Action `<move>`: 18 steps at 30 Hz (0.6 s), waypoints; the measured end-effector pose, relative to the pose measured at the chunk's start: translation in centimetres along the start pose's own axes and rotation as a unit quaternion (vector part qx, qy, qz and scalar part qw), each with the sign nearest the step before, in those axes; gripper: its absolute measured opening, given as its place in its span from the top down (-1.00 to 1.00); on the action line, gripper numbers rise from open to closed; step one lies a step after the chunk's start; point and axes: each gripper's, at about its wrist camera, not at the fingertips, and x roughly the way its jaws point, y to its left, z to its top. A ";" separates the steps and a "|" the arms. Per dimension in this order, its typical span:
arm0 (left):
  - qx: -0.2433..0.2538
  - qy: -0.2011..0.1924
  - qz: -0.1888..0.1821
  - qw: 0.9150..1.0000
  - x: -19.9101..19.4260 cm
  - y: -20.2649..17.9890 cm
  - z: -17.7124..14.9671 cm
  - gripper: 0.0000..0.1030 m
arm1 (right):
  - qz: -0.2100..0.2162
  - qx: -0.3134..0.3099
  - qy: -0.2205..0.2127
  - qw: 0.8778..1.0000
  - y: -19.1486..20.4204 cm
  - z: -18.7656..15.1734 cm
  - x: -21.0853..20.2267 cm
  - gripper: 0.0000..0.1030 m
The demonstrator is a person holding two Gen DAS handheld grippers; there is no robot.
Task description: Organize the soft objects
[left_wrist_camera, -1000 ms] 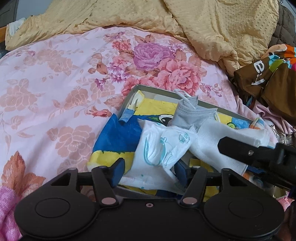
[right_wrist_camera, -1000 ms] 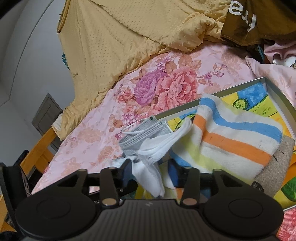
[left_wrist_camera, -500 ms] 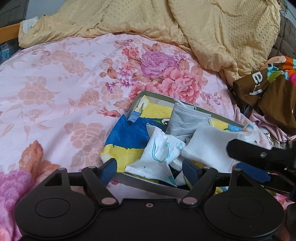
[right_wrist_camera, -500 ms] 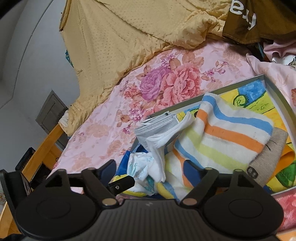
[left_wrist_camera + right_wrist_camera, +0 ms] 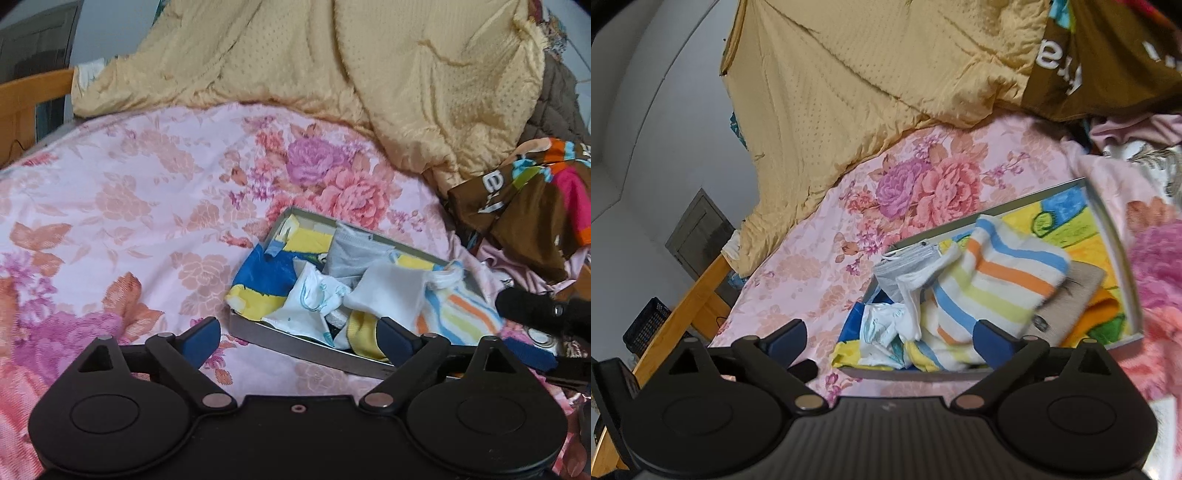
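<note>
A shallow grey tray with a colourful printed bottom lies on the floral bedsheet. In it lie a grey face mask, a white cloth, a white printed packet, a striped towel and a beige knit piece. My left gripper is open and empty, just in front of the tray's near rim. My right gripper is open and empty, above the tray's near corner; it shows at the right edge of the left wrist view.
A yellow quilt is heaped at the back of the bed. Brown and colourful clothes lie at the right. A wooden bed rail runs along the left edge, with a dark crate beyond it.
Both grippers opened, let go of the white packet and the white cloth, and drew back from the tray. The cloths now rest in the tray.
</note>
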 end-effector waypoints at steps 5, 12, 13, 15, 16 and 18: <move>0.025 -0.015 -0.002 1.000 -3.1 -0.9 -0.6 -0.79 | -0.019 -0.027 -0.005 0.999 0.9 -0.7 -3.2 -0.96; 0.043 -0.021 -0.009 0.999 -6.8 -1.5 -1.6 -0.90 | -0.051 -0.058 -0.034 0.996 2.2 -2.3 -8.1 -0.99; 0.044 -0.024 -0.010 0.999 -7.3 -1.6 -1.7 -0.91 | -0.055 -0.061 -0.036 0.996 2.3 -2.7 -8.7 -0.99; 0.048 -0.027 -0.012 0.998 -8.3 -1.7 -2.1 -0.93 | -0.063 -0.066 -0.039 0.995 2.4 -3.6 -9.7 -0.99; 0.051 -0.029 -0.013 0.998 -8.7 -1.8 -2.3 -0.93 | -0.069 -0.069 -0.040 0.994 2.5 -4.0 -10.1 -0.99; 0.053 -0.033 -0.017 0.998 -9.7 -1.9 -2.8 -0.98 | -0.079 -0.078 -0.039 0.993 2.8 -4.9 -10.8 -0.99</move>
